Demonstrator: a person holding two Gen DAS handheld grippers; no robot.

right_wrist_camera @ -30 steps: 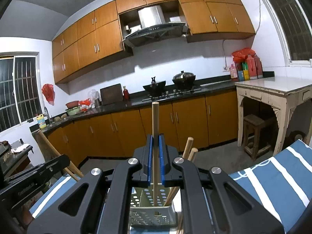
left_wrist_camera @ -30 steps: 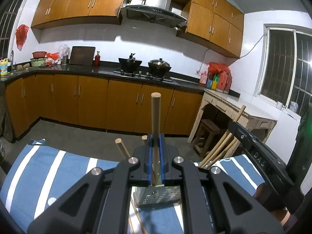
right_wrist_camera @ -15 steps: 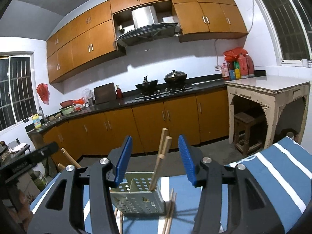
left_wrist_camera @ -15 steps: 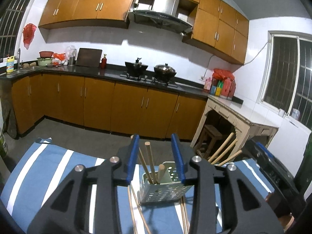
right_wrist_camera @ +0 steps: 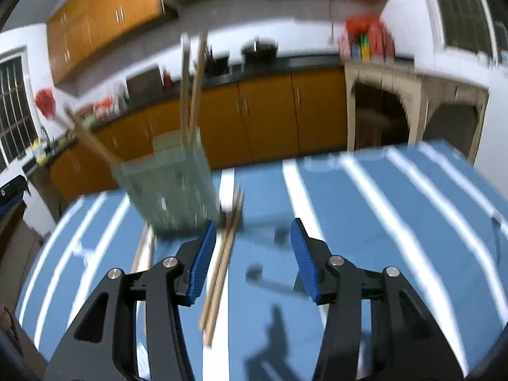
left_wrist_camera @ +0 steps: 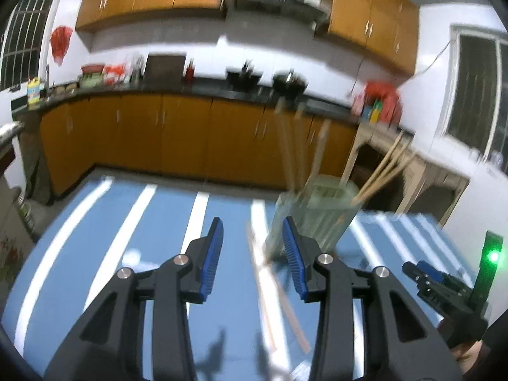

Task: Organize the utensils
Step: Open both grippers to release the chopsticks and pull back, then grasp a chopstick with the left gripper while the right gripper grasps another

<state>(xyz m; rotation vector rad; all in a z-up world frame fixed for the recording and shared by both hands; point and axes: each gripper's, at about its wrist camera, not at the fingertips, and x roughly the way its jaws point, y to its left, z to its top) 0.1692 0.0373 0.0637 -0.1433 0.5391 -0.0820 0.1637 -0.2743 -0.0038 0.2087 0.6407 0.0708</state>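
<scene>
Two loose chopsticks [right_wrist_camera: 222,263] lie lengthwise just inside your right gripper [right_wrist_camera: 254,254], hugging its left pad; its fingers, like the left gripper's [left_wrist_camera: 252,254], are spread and empty.

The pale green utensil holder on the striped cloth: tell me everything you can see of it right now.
The pale green, box-shaped plastic utensil holder stands upright on the blue-and-white striped cloth; motion blur hides any surface detail. Several long wooden chopsticks stand in it, some near vertical, others leaning out over one corner. More chopsticks lie loose on the cloth by its base, and whether they touch it cannot be told. Neither gripper touches the holder.
</scene>
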